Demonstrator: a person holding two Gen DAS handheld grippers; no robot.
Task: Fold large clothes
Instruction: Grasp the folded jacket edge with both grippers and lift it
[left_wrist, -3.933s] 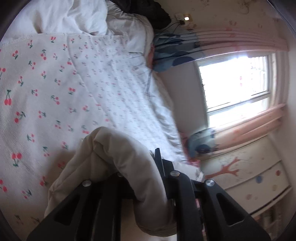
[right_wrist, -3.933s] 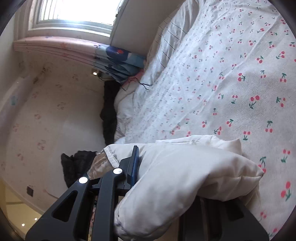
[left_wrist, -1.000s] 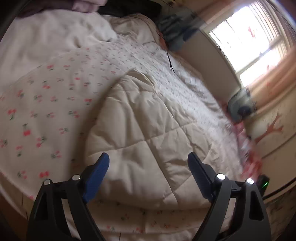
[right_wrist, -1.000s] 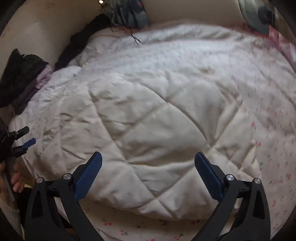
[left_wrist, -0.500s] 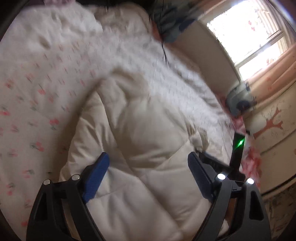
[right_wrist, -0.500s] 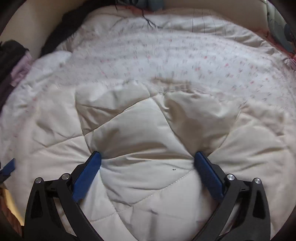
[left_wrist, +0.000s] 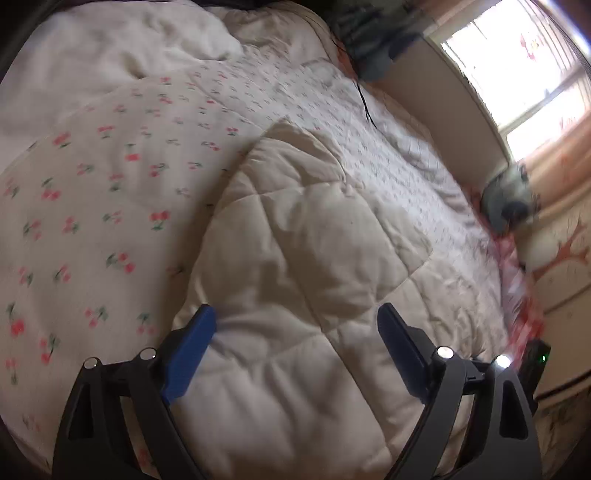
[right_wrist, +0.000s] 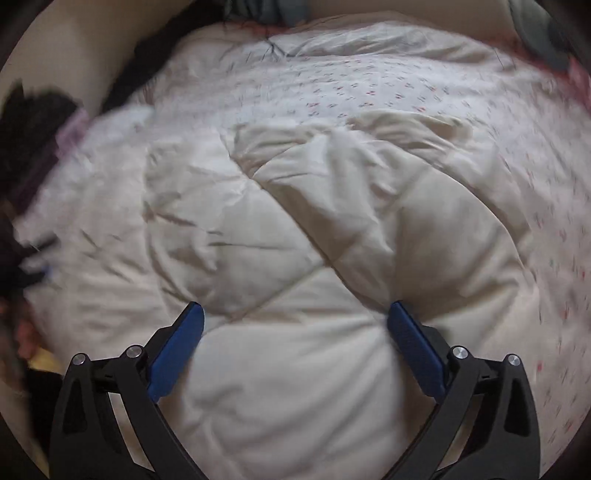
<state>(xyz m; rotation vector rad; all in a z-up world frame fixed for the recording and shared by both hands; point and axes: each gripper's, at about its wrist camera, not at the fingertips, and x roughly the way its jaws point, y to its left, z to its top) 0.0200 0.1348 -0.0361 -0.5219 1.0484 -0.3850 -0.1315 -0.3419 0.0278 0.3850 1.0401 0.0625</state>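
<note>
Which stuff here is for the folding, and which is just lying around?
For the folding:
- puffy cream quilted garment on the bed
- left gripper, open
- right gripper, open

Just lying around:
- white cherry-print bedsheet
- dark clothes pile
- thin black cable
- sunlit window

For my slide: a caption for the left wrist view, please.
Open fingers above a cream quilted coat on a cherry-print bed.

No text, label, brand, number or sign can be read in either view; the cherry-print bedsheet (left_wrist: 110, 192) carries a pattern only, no lettering.
</note>
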